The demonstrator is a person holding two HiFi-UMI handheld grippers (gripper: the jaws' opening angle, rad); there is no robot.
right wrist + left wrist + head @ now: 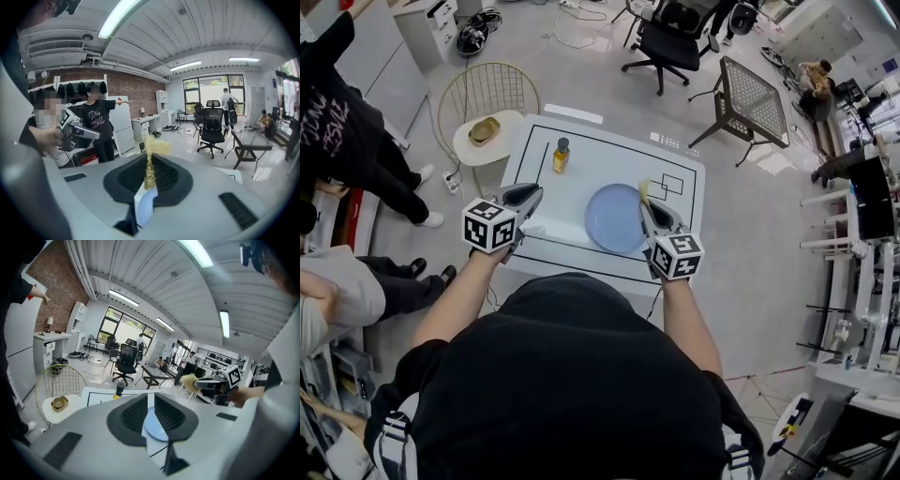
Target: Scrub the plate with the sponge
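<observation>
Scrubbing is judged not yet begun. The frayed yellow sponge (151, 149) is clamped edge-on in the right gripper (647, 206) and held at the right rim of the round pale-blue plate (614, 220), contact uncertain. The plate lies flat on the white table (581, 159). The left gripper (525, 199), closed and empty, is kept just left of it.

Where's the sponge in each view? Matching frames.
Head view: sponge at the right gripper's tip, by the plate's upper-right rim.
Left gripper view: right of centre, held by the right gripper.
Right gripper view: centre, pinched between its jaws.
Shared landmark: the blue plate.
</observation>
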